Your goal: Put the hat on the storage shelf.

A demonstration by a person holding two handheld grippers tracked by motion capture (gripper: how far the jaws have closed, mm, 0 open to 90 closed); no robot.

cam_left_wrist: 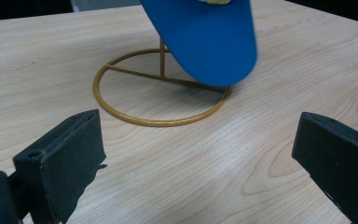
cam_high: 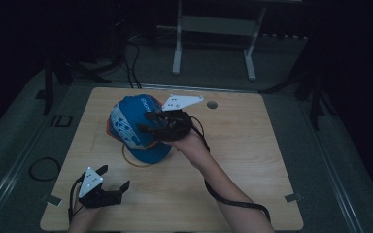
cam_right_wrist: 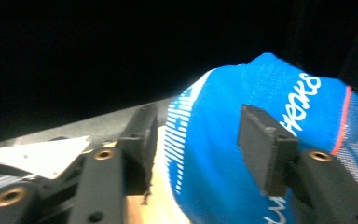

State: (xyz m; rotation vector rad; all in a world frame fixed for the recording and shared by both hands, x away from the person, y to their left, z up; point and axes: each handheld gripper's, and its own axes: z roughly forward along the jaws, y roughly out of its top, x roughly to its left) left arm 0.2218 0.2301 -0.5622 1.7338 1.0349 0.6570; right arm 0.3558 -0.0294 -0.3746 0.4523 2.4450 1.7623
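A blue cap (cam_high: pixel 131 126) with white lettering rests on a gold wire stand (cam_high: pixel 125 156) in the middle of the wooden table (cam_high: pixel 243 145). My right gripper (cam_high: pixel 147 122) reaches the cap from the right. In the right gripper view the cap's crown (cam_right_wrist: pixel 214 116) lies between the parted jaws of the right gripper (cam_right_wrist: pixel 203 144), and the pads do not press on it. My left gripper (cam_high: pixel 113 176) rests open near the front left edge. In the left gripper view, the left gripper (cam_left_wrist: pixel 200 158) faces the stand's ring (cam_left_wrist: pixel 161 122) and the cap's brim (cam_left_wrist: pixel 205 42), with nothing between its jaws.
A round hole (cam_high: pixel 212 104) sits in the tabletop at the back. Behind the table stand white frame legs (cam_high: pixel 177 53) and dark cables on the floor. A cable loop (cam_high: pixel 43 169) lies on the floor at the left. The right gripper's cable (cam_high: pixel 233 201) trails over the table's front.
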